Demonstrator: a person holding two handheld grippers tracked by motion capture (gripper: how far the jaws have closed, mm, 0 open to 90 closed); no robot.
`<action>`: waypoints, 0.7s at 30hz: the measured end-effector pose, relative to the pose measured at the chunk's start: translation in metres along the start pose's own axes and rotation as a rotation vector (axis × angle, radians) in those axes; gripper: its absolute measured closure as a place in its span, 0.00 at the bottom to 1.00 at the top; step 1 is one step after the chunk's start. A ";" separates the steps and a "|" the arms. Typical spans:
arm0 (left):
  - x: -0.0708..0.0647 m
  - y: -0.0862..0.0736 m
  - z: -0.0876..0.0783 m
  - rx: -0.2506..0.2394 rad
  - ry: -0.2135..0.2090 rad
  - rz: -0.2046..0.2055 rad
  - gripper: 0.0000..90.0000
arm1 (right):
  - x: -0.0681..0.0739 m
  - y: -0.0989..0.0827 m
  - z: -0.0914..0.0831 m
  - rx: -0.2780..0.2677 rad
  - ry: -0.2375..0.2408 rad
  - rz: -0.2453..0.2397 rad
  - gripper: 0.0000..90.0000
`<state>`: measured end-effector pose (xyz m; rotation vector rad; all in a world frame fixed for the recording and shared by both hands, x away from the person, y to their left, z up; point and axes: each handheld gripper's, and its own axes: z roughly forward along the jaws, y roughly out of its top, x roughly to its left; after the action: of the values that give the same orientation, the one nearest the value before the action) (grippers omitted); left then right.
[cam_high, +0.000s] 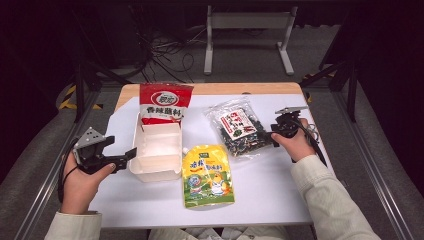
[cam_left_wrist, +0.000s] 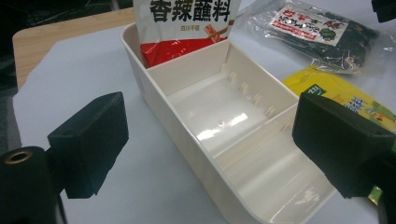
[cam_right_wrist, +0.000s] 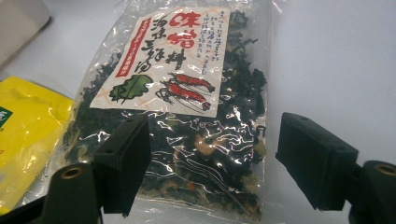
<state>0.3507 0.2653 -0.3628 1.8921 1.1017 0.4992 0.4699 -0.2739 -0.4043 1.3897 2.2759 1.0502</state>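
Seaweed bag (cam_right_wrist: 187, 116) lies right of white box (cam_high: 156, 150); right gripper (cam_right_wrist: 212, 168) spread over it, left gripper (cam_left_wrist: 205, 149) spread near box.

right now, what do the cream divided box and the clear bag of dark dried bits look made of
Cream divided box: likely hard plastic with a glossy finish, since light glares off its floor. Clear bag of dark dried bits: thin crinkly plastic film with shiny wrinkles and a paper-looking label.
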 end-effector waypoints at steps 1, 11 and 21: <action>0.000 0.000 0.000 0.004 -0.004 0.002 0.13 | -0.001 0.000 0.001 0.000 0.000 0.006 0.29; 0.000 -0.001 0.002 0.008 -0.005 0.002 0.13 | -0.010 -0.003 0.014 0.024 0.001 0.056 0.28; -0.002 -0.001 0.004 0.013 -0.001 0.012 0.13 | -0.011 -0.005 0.027 0.045 0.002 0.082 0.25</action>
<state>0.3520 0.2622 -0.3653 1.9112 1.0958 0.4990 0.4875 -0.2730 -0.4278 1.5124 2.2741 1.0315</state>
